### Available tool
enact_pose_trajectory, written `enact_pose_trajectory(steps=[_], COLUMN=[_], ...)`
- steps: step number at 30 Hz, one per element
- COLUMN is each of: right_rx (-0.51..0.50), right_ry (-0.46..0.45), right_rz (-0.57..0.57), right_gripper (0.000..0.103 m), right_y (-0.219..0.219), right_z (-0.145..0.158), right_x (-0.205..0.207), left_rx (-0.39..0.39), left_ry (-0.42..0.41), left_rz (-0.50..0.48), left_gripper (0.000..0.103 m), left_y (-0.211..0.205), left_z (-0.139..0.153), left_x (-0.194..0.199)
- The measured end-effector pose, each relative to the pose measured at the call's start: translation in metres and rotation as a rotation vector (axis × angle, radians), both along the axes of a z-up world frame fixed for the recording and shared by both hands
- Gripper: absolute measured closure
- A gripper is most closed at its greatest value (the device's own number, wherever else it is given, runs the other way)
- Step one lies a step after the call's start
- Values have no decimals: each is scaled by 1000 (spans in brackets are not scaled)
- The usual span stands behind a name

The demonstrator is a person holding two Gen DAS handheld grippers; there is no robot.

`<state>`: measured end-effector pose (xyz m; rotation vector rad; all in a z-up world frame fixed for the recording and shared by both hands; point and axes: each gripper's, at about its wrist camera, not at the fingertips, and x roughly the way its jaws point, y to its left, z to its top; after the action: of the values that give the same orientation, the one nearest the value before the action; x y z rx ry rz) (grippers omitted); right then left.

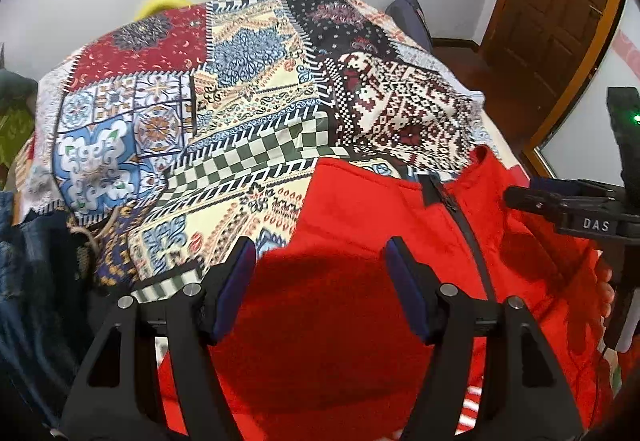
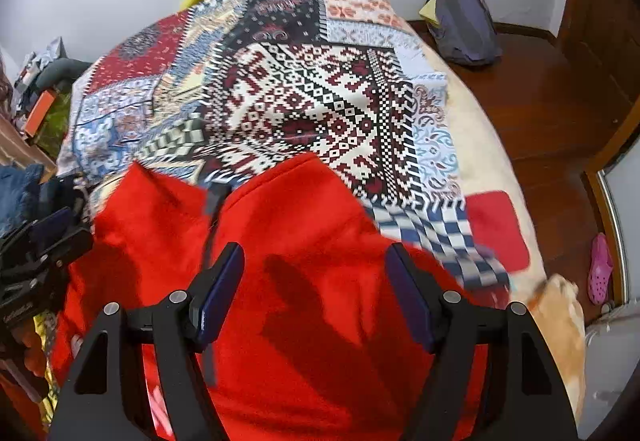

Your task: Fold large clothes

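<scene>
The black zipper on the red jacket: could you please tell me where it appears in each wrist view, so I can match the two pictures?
Left wrist view: the black zipper runs down right of centre, just right of the left gripper.
Right wrist view: the black zipper lies left of centre, above the right gripper's left finger.
Shared landmark: the dark blue backpack against the white wall.

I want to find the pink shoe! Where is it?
The pink shoe shows only in the right wrist view, far right, on the wooden floor beside the bed's patchwork bedspread.
</scene>
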<state>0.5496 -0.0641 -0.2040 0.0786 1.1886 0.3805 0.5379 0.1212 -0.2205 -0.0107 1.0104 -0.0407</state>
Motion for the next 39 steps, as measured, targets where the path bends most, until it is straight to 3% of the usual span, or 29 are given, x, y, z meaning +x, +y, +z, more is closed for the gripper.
enact_pose_trajectory(steps=[2,6,9,10,12,14,17,21,25,31,39], right_rx=[38,67,47,44,47,65,57,66,64,73,85], right_ry=[30,43,24,16,9,19,19,-53,-128,-197,-212], right_rz=[-11,-24,-5,-2,31,75,88,93,111,139,177], right_gripper=[34,33,35,37,49,74,88,90,90,90,89], right_y=[1,5,11,12,13,15,15,3,-7,-19,-30], right_z=[-13,-29,-36,-37,-37,-36,-28,2,43,89,102], right_x=[13,22,19,19,15,12,5,-17,-44,-94,-165], left_rx=[31,-123,-102,-81,-43,6,43,35,55,3,-61], left_ry=[-25,13,-24,-36,-54,-75,-81,-85,-148,-187,-167], left_rz=[45,46,21,-1,-25,-22,-31,-37,-75,-90,-105], left_gripper=[36,36,40,48,62,80,93,96,96,96,96], left_y=[3,12,6,1,-7,-15,-22,-24,-35,-40,-44], left_z=[-7,-27,-28,-28,-27,-23,-14,4,41,85,92], left_x=[8,16,10,8,4,-3,-10,-27,-61,-118,-191])
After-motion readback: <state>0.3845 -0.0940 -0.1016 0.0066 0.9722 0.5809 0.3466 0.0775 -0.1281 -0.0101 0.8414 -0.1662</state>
